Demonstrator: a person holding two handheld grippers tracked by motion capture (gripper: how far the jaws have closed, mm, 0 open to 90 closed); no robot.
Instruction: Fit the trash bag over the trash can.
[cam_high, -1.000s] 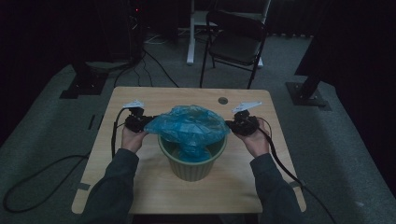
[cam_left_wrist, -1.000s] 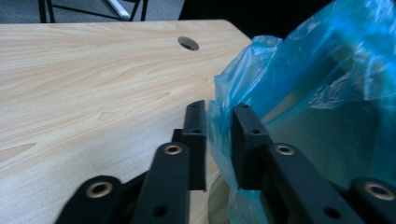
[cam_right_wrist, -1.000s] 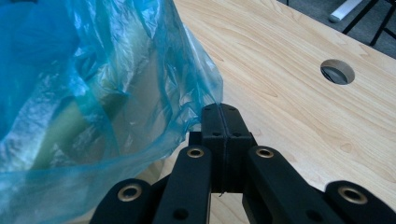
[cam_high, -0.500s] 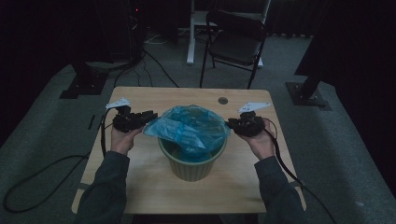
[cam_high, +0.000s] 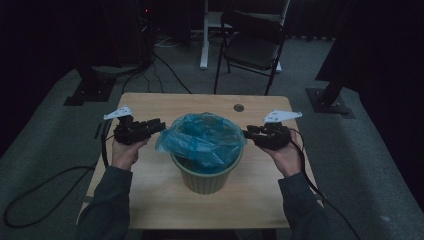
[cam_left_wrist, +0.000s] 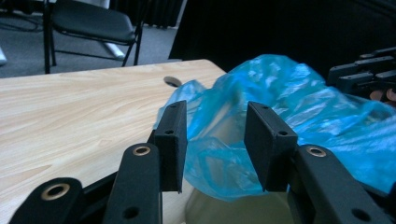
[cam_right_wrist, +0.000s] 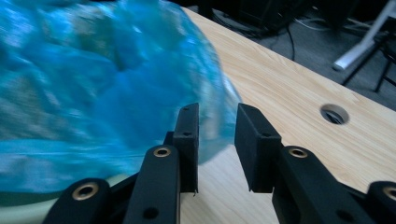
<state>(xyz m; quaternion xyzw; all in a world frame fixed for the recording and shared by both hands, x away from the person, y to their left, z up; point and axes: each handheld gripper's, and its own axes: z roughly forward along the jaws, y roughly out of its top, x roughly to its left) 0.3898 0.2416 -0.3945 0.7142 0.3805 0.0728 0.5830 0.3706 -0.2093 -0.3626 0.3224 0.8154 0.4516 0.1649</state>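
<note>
A green bin (cam_high: 206, 176) lined with a blue bag (cam_high: 202, 137) stands mid-worktop (cam_high: 150, 200), nearer the front edge. The left gripper (cam_high: 159, 125) and right gripper (cam_high: 247, 133) flank the bag's rim, their fingers (cam_left_wrist: 172, 140) having just been opening, now half apart and gripping nothing.

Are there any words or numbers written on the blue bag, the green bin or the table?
None can be read: the blue bag, the green bin and the table carry no visible words, numbers, labels or signs in any view.
</note>
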